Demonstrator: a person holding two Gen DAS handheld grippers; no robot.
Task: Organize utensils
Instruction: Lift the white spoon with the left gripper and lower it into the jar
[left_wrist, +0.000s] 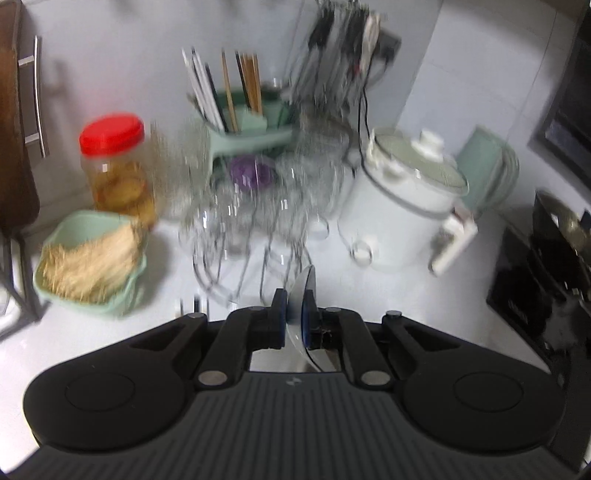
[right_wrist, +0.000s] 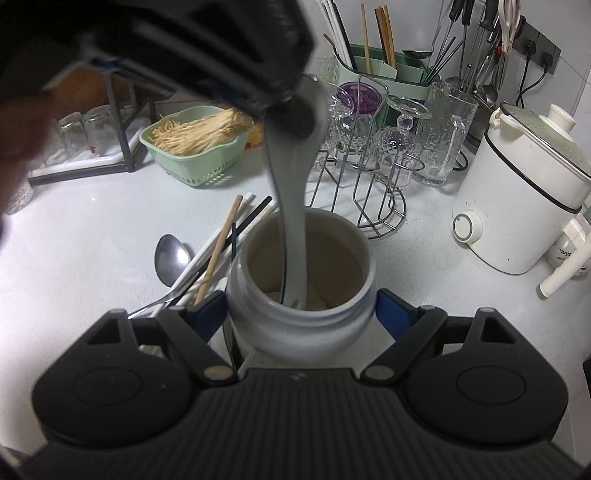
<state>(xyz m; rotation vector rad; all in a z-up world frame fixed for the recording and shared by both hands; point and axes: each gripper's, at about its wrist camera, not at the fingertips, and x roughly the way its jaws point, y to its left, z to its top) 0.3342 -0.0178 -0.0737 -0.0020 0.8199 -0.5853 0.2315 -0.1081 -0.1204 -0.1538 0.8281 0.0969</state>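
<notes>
Grey spoon going into the white jar

The left gripper (right_wrist: 295, 110) is clamped on the broad end of a flat grey spoon (right_wrist: 293, 229), whose lower end dips into the round white ceramic jar (right_wrist: 299, 325); the right gripper (right_wrist: 301, 314) is clamped around that jar. At ten o'clock of the jar lie loose chopsticks (right_wrist: 221, 247) and a steel spoon (right_wrist: 171, 258). Released crookedly, the grey spoon could lever the jar over, I judge.

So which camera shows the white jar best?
The right wrist view: the white jar sits centred between the right tool pads, its mouth open to view with a grey utensil reaching inside. The left wrist view does not show it.
</notes>
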